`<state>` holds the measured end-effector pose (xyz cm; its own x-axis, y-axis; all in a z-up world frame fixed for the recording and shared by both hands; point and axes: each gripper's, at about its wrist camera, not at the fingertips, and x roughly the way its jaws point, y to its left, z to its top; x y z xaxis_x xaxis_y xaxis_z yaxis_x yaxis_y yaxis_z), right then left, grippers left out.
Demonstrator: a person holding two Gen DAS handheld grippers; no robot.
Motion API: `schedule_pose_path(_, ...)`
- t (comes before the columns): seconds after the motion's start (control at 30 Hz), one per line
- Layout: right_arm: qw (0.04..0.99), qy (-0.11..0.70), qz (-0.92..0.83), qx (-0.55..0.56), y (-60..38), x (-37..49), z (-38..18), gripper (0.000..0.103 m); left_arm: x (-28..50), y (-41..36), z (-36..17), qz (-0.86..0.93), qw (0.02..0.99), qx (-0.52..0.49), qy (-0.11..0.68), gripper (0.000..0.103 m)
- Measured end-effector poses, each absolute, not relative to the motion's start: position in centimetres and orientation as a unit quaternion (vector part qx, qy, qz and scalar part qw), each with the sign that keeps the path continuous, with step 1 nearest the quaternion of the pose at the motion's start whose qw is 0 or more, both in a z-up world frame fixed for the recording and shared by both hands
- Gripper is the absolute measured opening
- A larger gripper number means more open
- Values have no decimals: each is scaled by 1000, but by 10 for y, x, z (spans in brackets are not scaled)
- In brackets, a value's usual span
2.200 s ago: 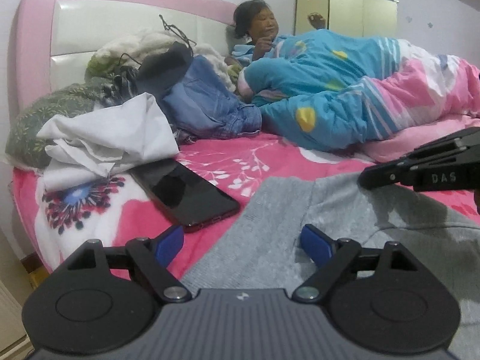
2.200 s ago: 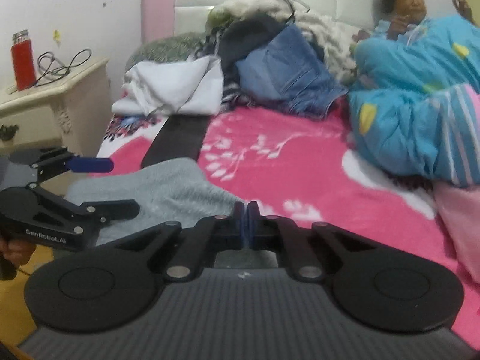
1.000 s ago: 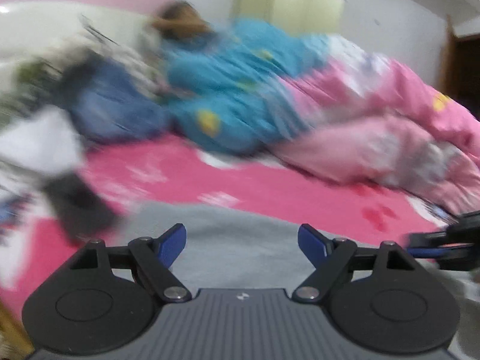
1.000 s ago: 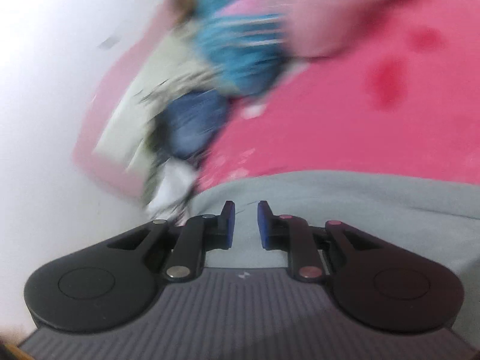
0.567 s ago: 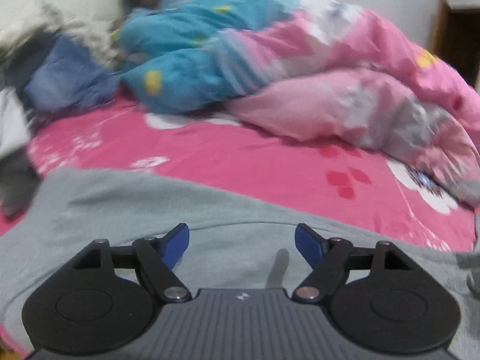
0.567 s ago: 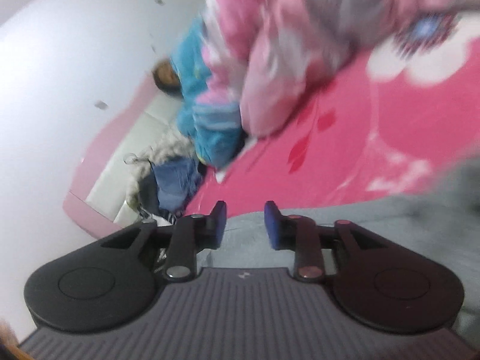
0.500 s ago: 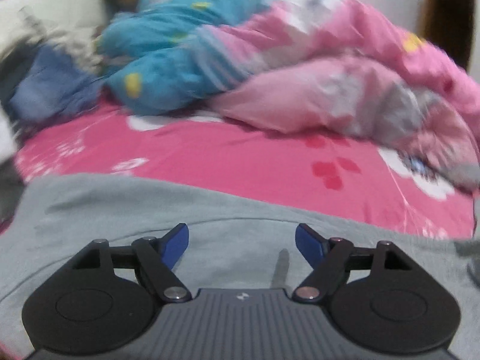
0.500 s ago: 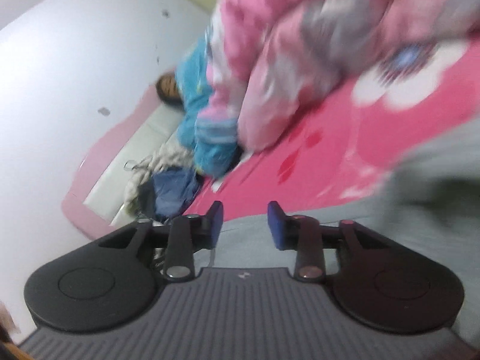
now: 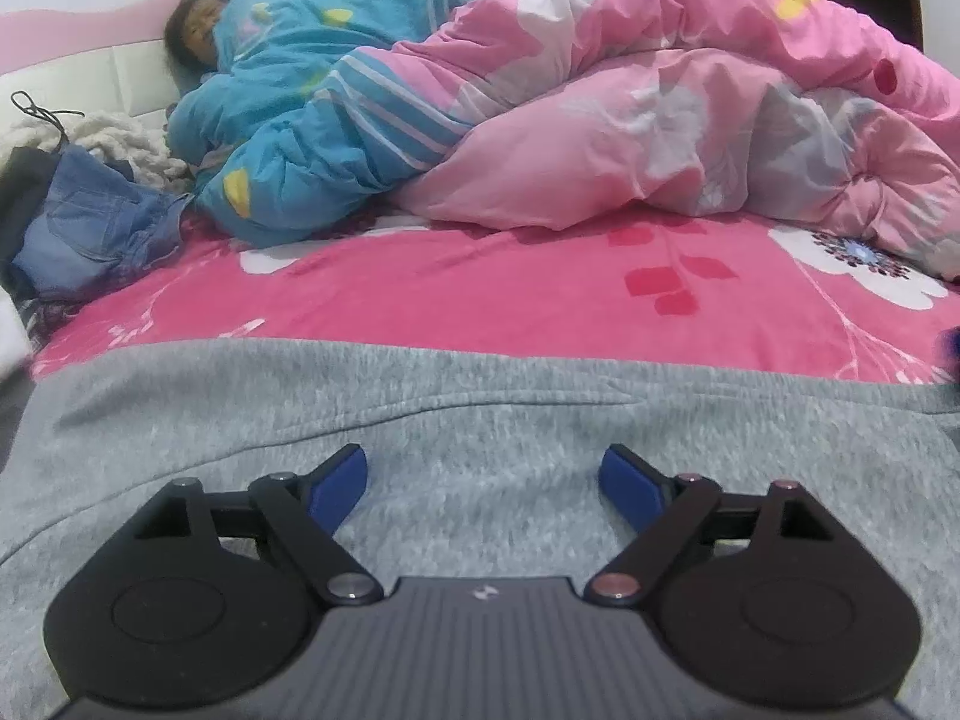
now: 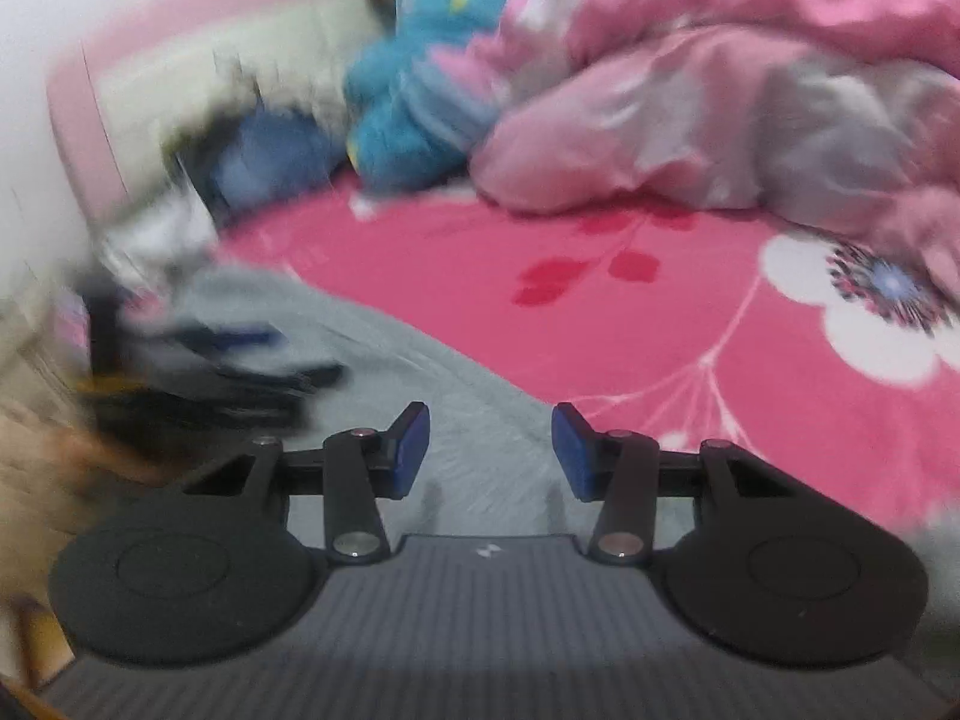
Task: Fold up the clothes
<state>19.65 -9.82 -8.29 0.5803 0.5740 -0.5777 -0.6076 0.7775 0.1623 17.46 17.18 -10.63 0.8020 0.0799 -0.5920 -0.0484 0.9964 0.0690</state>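
Observation:
A grey fleece garment (image 9: pixel 480 420) lies spread flat on the pink floral bed sheet (image 9: pixel 480 300). My left gripper (image 9: pixel 483 480) is open and empty, low over the garment's near part. In the right wrist view, which is blurred, my right gripper (image 10: pixel 491 450) is open and empty over the garment's (image 10: pixel 432 372) right end. The left gripper shows there as a dark blur at the left (image 10: pixel 240 372).
A person (image 9: pixel 198 30) lies under a blue and pink quilt (image 9: pixel 600 120) along the far side of the bed. Blue jeans (image 9: pixel 96 228) and a pile of clothes lie by the pink headboard (image 9: pixel 78 60) at the far left.
Both grippers swung right, away from the headboard, along the grey garment. My right gripper went from shut to open. The phone and the white cloth left the left wrist view.

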Motion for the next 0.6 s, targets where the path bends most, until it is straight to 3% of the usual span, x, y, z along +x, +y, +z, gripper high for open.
schedule_pose_path(0.23,871,337,336,-120,-56,222,-112,38,174,176,-106,25,953,8,302,90)
schedule_pose_path(0.3,870,330,338,-140,-52,214,-111,21,175,175,-103,28,952,7,303,89)
schedule_pose_path(0.4,868,318,341,-170,-45,203,-109,8,179,173,-98,30,950,10,310,89)
schedule_pose_path(0.6,886,290,314,-179,-44,198,-90,4,189,174,-92,25,950,19,311,89)
